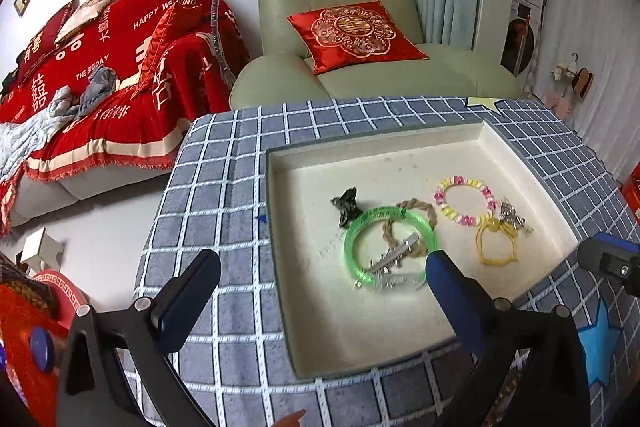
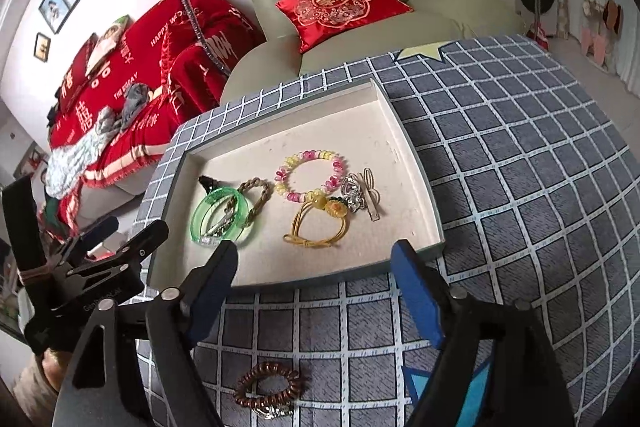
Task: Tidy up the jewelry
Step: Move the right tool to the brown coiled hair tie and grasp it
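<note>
A shallow cream tray sits on the tabletop, which is covered by a grey-and-white checked cloth. Inside the tray lie a green bangle resting over a braided rope bracelet and a silver clip, with a black hair claw touching the bangle's far edge. Beside these lie a pink-and-yellow beaded bracelet, a yellow cord bracelet and a cluster of silver pieces. A brown spiral hair tie lies on the cloth outside the tray, near its front wall. The left gripper hangs over the tray's left front part, jaws spread wide, holding nothing. The right gripper hovers at the tray's front wall above the hair tie, jaws likewise spread wide and empty. A green armchair with a red cushion stands beyond.
</note>
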### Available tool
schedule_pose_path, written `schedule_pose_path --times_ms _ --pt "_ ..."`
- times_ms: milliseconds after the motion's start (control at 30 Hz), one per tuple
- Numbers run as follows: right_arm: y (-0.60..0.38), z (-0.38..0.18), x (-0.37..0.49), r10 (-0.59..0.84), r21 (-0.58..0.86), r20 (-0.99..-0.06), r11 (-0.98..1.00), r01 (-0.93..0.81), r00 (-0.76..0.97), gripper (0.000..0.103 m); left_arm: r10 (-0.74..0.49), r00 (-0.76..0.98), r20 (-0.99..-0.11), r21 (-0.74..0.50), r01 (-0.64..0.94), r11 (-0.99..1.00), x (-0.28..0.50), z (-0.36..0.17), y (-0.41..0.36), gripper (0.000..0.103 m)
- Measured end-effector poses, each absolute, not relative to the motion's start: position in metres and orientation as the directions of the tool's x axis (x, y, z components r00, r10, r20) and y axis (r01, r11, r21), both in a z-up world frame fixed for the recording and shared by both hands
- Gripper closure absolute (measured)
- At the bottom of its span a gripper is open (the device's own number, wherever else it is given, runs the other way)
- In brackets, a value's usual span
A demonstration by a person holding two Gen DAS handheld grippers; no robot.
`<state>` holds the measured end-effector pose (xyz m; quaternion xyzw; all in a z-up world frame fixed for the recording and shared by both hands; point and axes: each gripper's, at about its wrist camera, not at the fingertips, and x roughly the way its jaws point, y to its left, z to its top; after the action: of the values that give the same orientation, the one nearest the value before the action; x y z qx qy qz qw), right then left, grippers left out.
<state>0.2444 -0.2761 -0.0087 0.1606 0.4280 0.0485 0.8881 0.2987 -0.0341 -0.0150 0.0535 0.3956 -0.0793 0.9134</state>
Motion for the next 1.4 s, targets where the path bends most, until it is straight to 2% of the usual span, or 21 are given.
schedule_pose_path --times_ms 67,100,300,733,1000,1200,1400 --pt "-0.271 -0.007 0.238 0.213 0.310 -0.742 0.950 0.044 0.636 0.001 -0.103 0.676 -0.730 0.034 0.187 0.982 0.295 -0.014 -0.032 0.000" --pt "-0.270 -0.005 0.234 0.212 0.307 -0.737 0.951 0.039 0.642 0.000 -0.104 0.677 -0.728 0.033 0.186 0.982 0.293 -0.012 -0.030 0.000" --pt "-0.268 0.004 0.214 0.216 0.314 -0.712 0.949 0.028 0.668 0.000 -0.115 0.679 -0.725 0.027 0.196 0.980 0.269 -0.001 -0.021 0.000" --pt "-0.268 0.004 0.175 0.197 0.273 -0.767 0.962 0.032 0.610 0.000 -0.068 0.697 -0.714 0.090 0.188 0.978 0.197 0.003 -0.015 0.000" --pt "-0.265 -0.023 0.169 0.210 0.257 -0.820 0.966 0.014 0.533 0.000 -0.180 0.594 -0.784 -0.015 0.272 0.962 0.156 -0.023 -0.016 0.000" --pt "-0.257 -0.043 0.176 0.207 0.231 -0.851 0.973 -0.012 0.482 0.000 -0.203 0.561 -0.803 -0.034 0.297 0.954 0.134 -0.035 -0.029 0.000" --pt "-0.245 -0.053 0.185 0.194 0.188 -0.868 0.980 -0.059 0.458 0.013 -0.199 0.530 -0.824 -0.042 0.293 0.955 0.133 -0.048 -0.033 0.000"
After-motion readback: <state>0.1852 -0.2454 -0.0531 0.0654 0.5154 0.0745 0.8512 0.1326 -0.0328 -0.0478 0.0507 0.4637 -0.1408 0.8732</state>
